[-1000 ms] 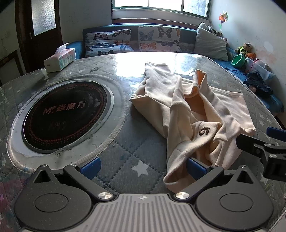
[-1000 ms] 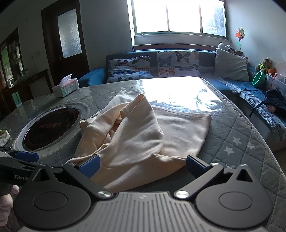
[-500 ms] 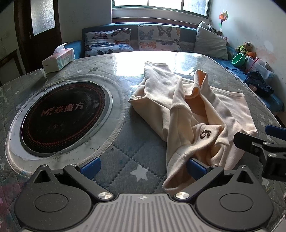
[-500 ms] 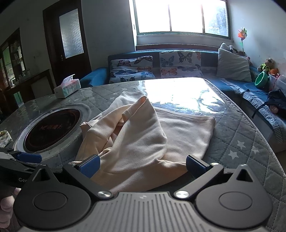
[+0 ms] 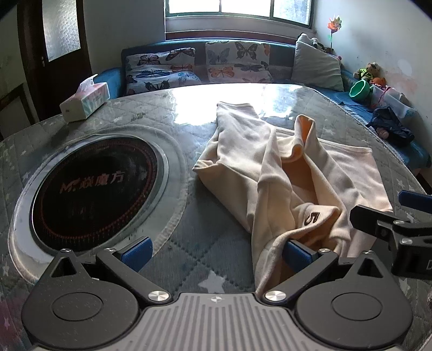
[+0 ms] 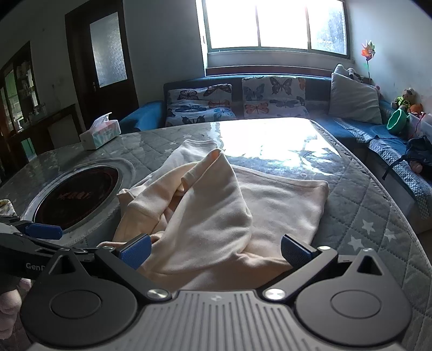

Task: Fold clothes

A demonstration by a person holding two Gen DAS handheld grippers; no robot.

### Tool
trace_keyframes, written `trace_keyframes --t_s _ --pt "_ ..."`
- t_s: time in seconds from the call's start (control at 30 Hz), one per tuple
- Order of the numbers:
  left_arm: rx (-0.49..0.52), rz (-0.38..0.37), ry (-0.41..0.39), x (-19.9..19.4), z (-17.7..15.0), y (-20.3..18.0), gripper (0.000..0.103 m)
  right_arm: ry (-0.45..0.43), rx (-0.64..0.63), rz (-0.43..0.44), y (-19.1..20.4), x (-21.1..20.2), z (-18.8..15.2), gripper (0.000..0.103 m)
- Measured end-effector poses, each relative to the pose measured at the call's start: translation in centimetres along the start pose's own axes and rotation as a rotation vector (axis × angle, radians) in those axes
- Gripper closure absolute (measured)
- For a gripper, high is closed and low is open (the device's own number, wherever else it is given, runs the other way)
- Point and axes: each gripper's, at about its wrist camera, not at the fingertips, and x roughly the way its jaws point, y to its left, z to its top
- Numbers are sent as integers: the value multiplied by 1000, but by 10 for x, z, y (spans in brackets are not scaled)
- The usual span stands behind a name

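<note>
The cream sweatshirt [image 5: 291,172] lies crumpled on the quilted table [image 5: 189,253], beside the induction hob [image 5: 91,183]. Your left gripper [image 5: 216,249] and right gripper [image 6: 214,247] are both spread wide, empty. Take one layer only at the near hem. Its sleeves are buried in folds.

Both cameras are sitting low over the near edge of the table [image 5: 162,118], each looking forward between its own gripper's spread fingers toward the far sofa [image 6: 151,113] and window [image 6: 272,24]. The left wrist view is facing the round cooktop [image 5: 91,183] and the left side of the cream garment [image 5: 243,151]. The right wrist view is looking close over that same garment [image 6: 210,205], and both are sharing the cooktop [image 6: 75,199] and tissue box [image 6: 100,133].
</note>
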Motion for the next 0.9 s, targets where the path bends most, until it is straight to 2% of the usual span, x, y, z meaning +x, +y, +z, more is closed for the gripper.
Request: trace_keyframes --t_s 0.43,0.9 --pt "17 -30 -12 -8 7 -2 0 -16 -14 13 -1 8 15 0" --pt "45 -38 -96 -17 31 -6 0 -65 2 1 -16 7 35 0"
